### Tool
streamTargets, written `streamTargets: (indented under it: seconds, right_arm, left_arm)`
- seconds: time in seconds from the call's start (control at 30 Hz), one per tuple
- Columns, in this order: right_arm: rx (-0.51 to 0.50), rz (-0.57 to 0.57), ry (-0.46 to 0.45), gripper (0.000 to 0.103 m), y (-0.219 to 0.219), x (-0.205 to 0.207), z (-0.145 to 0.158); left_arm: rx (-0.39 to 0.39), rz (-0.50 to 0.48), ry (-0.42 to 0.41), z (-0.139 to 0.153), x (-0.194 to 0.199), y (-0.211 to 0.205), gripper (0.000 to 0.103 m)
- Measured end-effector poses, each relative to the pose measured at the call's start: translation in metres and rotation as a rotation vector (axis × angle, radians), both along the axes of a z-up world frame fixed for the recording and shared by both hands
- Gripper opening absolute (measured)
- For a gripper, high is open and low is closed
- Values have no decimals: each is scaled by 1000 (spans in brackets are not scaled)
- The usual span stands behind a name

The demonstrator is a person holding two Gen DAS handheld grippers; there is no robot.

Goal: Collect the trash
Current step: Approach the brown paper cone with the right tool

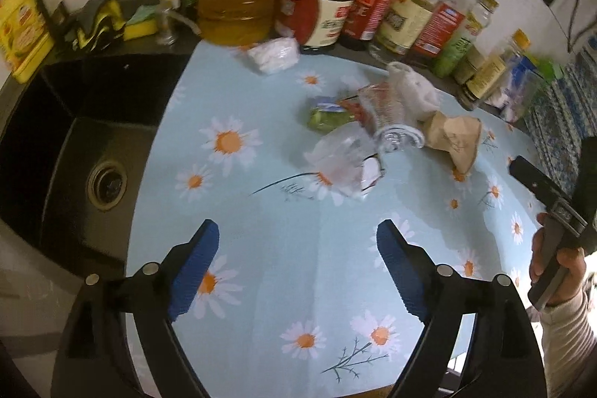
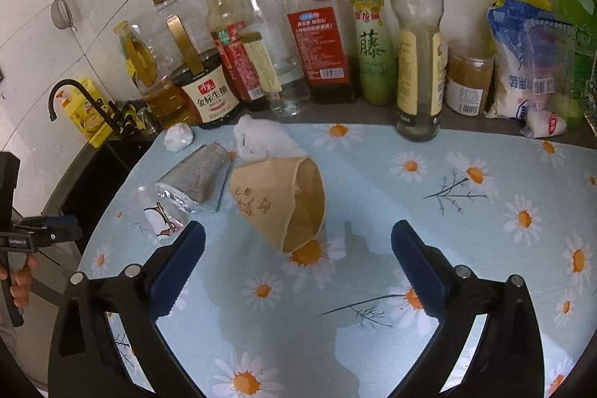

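Trash cluster on daisy-print mat, both grippers empty

A tan paper cone bag point(image 2: 283, 200) lies mid-mat on the pale-blue daisy-print mat point(image 2: 466, 230), beside a ribbed silver foil pouch point(image 2: 197, 178), a crumpled white tissue point(image 2: 261, 137) and a clear plastic wrapper point(image 1: 339, 163). Left gripper point(image 1: 296, 271) and right gripper point(image 2: 298, 271) hover wide apart, nothing between their blue ridged pads.

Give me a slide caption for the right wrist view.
Open right gripper hovers before a brown paper cone and foil wrapper on the daisy-print mat.

White tiled wall point(image 2: 56, 36), black sink point(image 1: 74, 144) with curved faucet point(image 2: 71, 92), daisy-print counter cover point(image 2: 373, 286), condiment bottles point(image 2: 317, 25) behind.
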State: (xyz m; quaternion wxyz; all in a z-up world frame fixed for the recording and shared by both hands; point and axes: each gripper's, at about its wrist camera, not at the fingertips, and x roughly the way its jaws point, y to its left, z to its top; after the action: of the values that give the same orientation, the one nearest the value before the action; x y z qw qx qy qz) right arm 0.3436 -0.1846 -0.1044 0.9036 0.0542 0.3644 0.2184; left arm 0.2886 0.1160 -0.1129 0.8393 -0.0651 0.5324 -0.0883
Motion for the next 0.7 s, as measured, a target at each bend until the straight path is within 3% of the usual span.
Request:
streamTargets:
  seconds: [0.4, 0.7]
  right_arm:
    - [-31, 117, 101, 99, 25, 52, -32]
    - [-21, 182, 125, 99, 34, 73, -41]
  left_arm:
    - [60, -76, 21, -14, 34, -43, 84]
    - [179, -134, 63, -32, 56, -81, 84]
